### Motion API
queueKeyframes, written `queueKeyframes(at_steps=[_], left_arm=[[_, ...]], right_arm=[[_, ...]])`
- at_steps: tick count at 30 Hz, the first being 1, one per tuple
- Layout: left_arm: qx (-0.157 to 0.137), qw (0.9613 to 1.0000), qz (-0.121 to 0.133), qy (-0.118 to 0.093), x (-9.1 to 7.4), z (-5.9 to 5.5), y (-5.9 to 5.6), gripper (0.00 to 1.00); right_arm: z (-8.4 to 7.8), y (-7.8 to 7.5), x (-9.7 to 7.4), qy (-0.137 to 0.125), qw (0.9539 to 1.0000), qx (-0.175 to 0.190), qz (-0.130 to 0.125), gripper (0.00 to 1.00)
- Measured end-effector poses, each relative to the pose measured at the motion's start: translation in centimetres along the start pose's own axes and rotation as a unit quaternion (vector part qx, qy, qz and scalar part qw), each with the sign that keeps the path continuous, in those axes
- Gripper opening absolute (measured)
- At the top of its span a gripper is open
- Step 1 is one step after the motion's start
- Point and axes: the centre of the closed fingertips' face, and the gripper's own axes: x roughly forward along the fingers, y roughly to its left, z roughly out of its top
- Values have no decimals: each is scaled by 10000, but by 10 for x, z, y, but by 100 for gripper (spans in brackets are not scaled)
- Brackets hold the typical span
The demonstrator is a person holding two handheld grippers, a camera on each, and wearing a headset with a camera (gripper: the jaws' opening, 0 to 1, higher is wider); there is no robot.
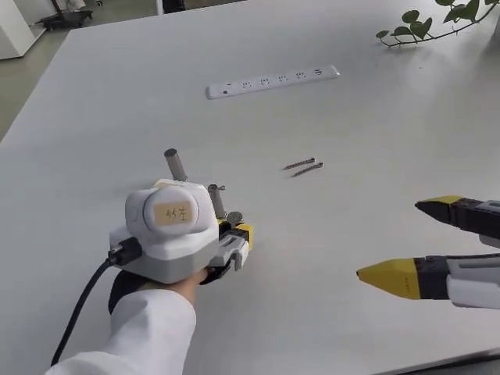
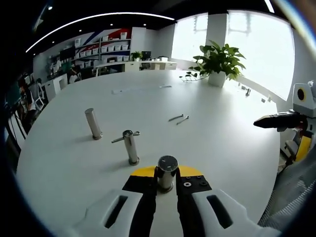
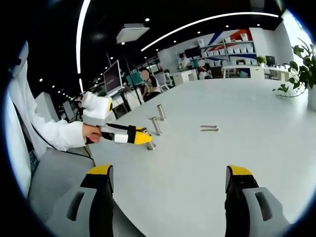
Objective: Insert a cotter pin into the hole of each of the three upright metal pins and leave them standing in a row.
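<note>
Bench (image 1: 351,117) stock: nearest metal pin (image 2: 167,165) pinched in left gripper (image 1: 241,234) jaws; right gripper (image 1: 389,240) jaws spread, empty; two loose cotter pins (image 1: 303,166) farther right. Hazard: skewed grip could topple pin into fitted neighbour (image 2: 130,145).

white power strip (image 1: 273,80), leafy potted plant (image 2: 217,61), white table (image 1: 109,109)

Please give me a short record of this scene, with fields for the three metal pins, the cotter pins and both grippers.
near pin: upright, gripped by the left gripper, no cotter pin seen in it
middle pin: upright, inserted cotter pin through its top
far pin: upright, no cotter pin
loose cotter pins: two, lying side by side on the table
right gripper: open, empty, apart from the pins
</note>
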Motion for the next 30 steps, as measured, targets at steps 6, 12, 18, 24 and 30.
queueKeyframes(at_steps=[6, 12, 18, 24, 30], left_arm=[[243, 9996, -100, 145, -4, 0, -2, 17], [874, 9944, -474, 361, -21, -1, -5, 41], [184, 9924, -1201, -171, -42, 16, -12, 64], [-72, 9847, -1628, -616, -74, 29, -14, 84], [-62, 9843, -1694, -487, -92, 16, -13, 99]], right_arm=[[-1, 1, 0, 17, 10000, -6, 2, 92], [-2, 2, 0, 34, 10000, -23, 8, 92], [-2, 2, -1, 54, 10000, -23, 10, 92], [-3, 2, -2, 103, 9999, -30, 0, 92], [-5, 1, -1, 200, 9998, -33, -43, 92]])
